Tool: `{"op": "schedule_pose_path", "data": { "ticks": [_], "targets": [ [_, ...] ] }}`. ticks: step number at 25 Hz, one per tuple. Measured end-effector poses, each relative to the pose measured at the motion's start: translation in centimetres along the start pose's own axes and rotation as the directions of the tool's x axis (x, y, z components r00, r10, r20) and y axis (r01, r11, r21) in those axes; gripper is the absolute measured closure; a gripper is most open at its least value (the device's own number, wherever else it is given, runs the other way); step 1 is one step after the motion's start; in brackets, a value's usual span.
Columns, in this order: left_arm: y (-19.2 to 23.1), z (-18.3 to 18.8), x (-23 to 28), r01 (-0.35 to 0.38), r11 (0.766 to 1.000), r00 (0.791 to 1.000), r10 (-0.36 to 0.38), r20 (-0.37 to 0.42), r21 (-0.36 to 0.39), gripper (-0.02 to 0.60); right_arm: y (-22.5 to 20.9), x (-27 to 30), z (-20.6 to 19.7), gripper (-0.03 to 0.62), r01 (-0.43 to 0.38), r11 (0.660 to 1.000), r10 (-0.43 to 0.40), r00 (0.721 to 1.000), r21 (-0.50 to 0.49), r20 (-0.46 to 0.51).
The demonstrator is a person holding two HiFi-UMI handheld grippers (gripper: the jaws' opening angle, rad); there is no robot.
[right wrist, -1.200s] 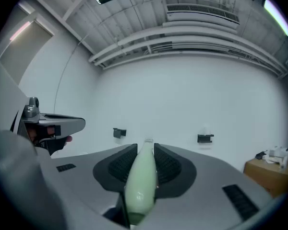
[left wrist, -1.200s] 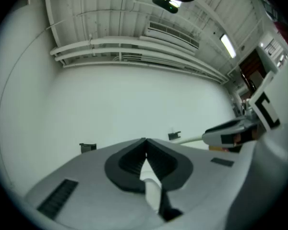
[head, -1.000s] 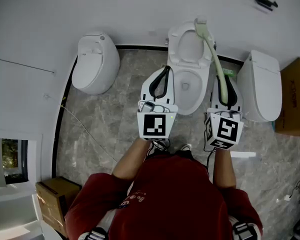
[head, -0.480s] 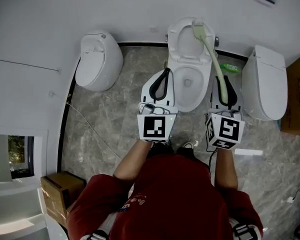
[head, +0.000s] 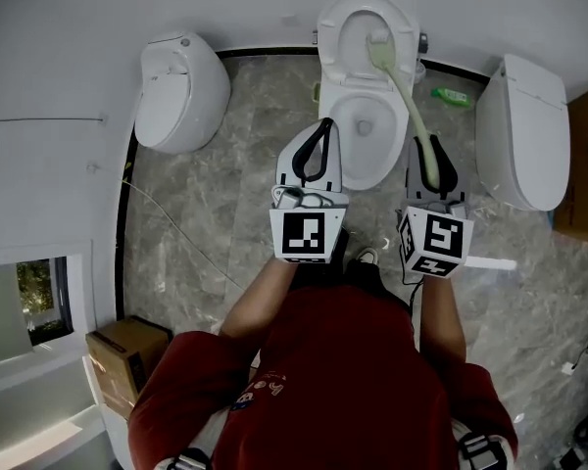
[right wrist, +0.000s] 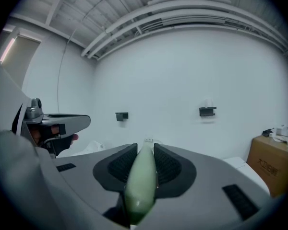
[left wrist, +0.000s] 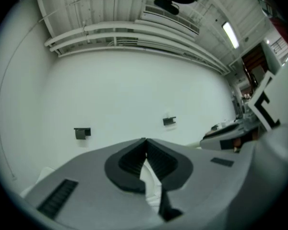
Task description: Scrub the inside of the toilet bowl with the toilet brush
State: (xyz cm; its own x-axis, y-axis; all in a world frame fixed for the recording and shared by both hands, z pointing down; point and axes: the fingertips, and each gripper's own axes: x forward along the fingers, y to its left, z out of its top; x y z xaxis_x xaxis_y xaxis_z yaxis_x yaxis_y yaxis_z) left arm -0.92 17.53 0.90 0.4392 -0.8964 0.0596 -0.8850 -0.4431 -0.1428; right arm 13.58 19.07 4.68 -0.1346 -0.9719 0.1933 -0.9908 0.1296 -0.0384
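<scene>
Two ribbed black pads [right wrist: 119,164] of the right gripper [head: 433,150] clamped from both sides on the rounded, pale green plastic handle of the toilet brush [head: 413,106]. Long thin shaft slanting up and to the left over the right rim of the middle toilet [head: 338,106], glossy white, with an oval bowl and a dark drain hole. Pale bristle head up at the back of that toilet, in front of the raised lid [head: 345,20]; contact with it not clear. Left gripper [head: 322,130] shut on nothing, ribbed tips touching, poised over the bowl's left rim. Floor [head: 196,223] of grey veined stone, meeting a smooth white wall [head: 225,8]. Another rounded white toilet [head: 181,91] well off to the left, a boxier one [head: 529,125] to the right, with a brown cardboard box [head: 583,169] just beside it.
</scene>
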Motion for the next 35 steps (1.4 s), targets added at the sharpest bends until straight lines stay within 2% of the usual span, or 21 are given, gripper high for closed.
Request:
{"op": "schedule_pose_path", "data": {
  "ticks": [4,9,14,18,23,26,31,35],
  "targets": [
    [1.2,-1.0,2.9,0.016,1.0,1.0,-0.016,0.019,-0.004,0.581,0.0,2.8,-0.7,0.49,0.009,1.0,-0.01,0.999,-0.021,-0.032],
    [4.7,-1.9,6.9,0.025,0.999,1.0,-0.024,0.02,-0.037,0.581,0.3,8.0,-0.2,0.49,0.016,0.999,-0.018,0.998,-0.035,-0.067],
    [9.2,-4.0,11.1,0.049,0.996,0.999,-0.05,-0.01,-0.07,0.581,2.0,13.7,-1.0,0.49,0.004,0.998,-0.012,0.99,-0.056,-0.14],
    [11.5,-7.1,14.4,0.085,0.993,0.995,-0.089,-0.04,-0.084,0.581,3.1,17.3,-3.1,0.49,-0.018,0.996,-0.001,0.977,-0.084,-0.213],
    [10.9,-11.9,17.7,0.154,0.982,0.985,-0.162,-0.063,-0.113,0.581,2.3,19.9,-8.0,0.49,-0.012,0.995,-0.02,0.946,-0.098,-0.324],
    [9.5,-15.6,18.8,0.171,0.976,0.978,-0.185,-0.095,-0.138,0.581,1.5,21.0,-11.8,0.49,-0.025,0.996,-0.011,0.922,-0.088,-0.386],
    [6.7,-23.1,20.0,0.166,0.962,0.962,-0.206,-0.181,-0.215,0.581,0.0,22.3,-19.8,0.49,-0.109,0.991,0.061,0.873,-0.072,-0.483],
    [5.9,-29.6,20.7,0.102,0.974,0.961,-0.149,-0.234,-0.201,0.581,-0.7,23.4,-27.1,0.49,-0.167,0.984,0.105,0.839,-0.069,-0.535]
  ]
}}
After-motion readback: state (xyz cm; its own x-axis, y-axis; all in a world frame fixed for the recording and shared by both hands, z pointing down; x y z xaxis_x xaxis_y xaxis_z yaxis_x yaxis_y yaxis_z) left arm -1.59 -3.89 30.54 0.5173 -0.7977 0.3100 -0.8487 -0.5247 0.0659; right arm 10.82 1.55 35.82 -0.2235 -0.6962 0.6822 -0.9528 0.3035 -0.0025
